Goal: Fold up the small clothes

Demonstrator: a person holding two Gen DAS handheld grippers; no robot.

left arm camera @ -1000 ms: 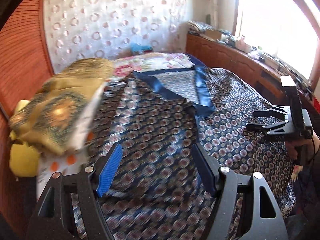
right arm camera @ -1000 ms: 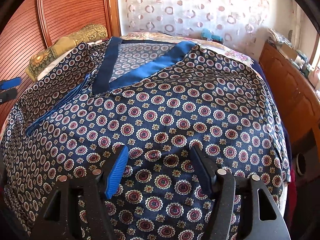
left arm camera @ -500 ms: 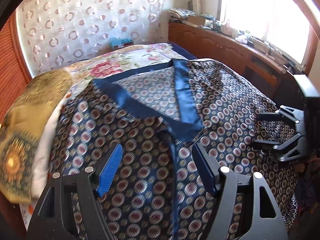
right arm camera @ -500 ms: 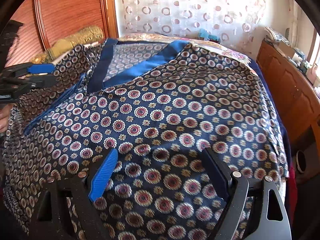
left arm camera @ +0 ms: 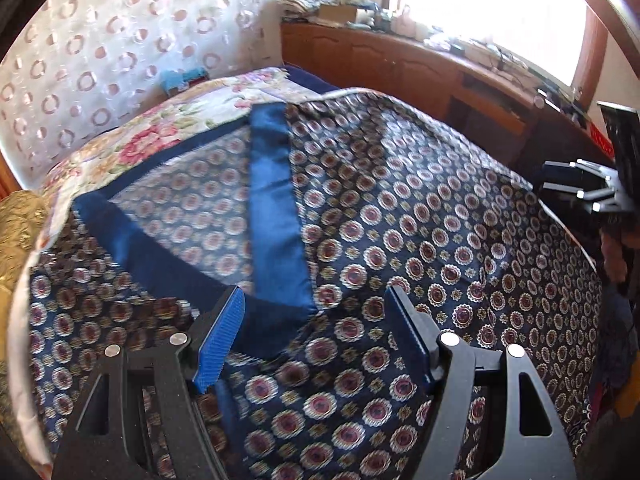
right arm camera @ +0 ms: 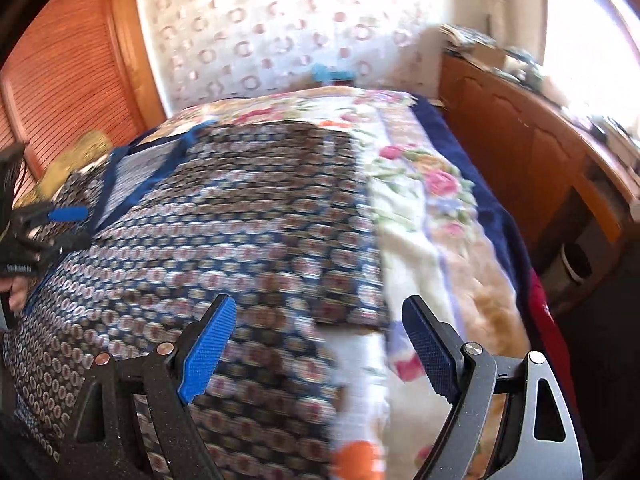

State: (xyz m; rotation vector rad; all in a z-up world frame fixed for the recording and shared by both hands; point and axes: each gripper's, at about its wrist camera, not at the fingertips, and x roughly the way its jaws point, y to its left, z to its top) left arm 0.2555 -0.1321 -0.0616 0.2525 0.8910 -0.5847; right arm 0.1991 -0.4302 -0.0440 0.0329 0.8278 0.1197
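left fingers [left arm camera: 312, 336] spread, empty | right fingers [right arm camera: 320, 350] spread, empty | garment [left arm camera: 400, 248] below both

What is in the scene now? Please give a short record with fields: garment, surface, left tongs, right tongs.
garment: patterned navy robe with blue collar band, spread flat
surface: floral blanket on a bed
left tongs: open, above the collar's lower end, holding nothing
right tongs: open, jaws just widened, over the robe's edge, nothing gripped

Floral blanket [right arm camera: 420, 240], gold cushion [left arm camera: 16, 232], wooden cabinet [left arm camera: 400, 68], patterned curtain [right arm camera: 280, 32].
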